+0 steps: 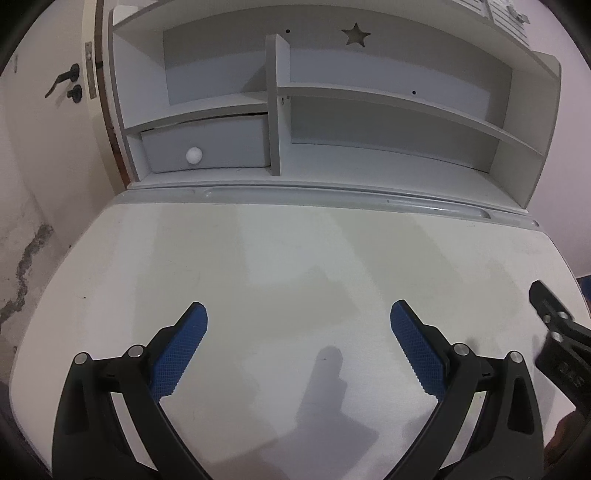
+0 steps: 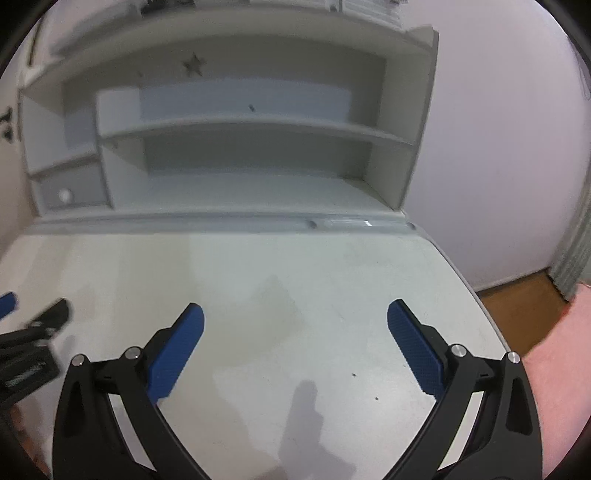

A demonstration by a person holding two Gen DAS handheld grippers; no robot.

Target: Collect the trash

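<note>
Surface (image 1: 295, 258): big, white, bare | shelf (image 1: 369, 92): at the back, nothing on it | drawer (image 1: 207, 147): bottom left | left hand-held gripper (image 1: 299, 317): wide open, holds nothing | right hand-held gripper (image 2: 295, 317): wide open, holds nothing | trash: none in sight, so I can't tell which way it lies or which hand is nearer.

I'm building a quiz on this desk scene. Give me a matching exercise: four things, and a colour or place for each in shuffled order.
Things:
1. drawer knob
2. star cutout
3. left gripper pads
4. door handle

Descriptions:
A. blue
B. black, left of the shelf unit
C. round, white
D. top of the hutch's back panel

Pairs: 1-C, 2-D, 3-A, 4-B
</note>
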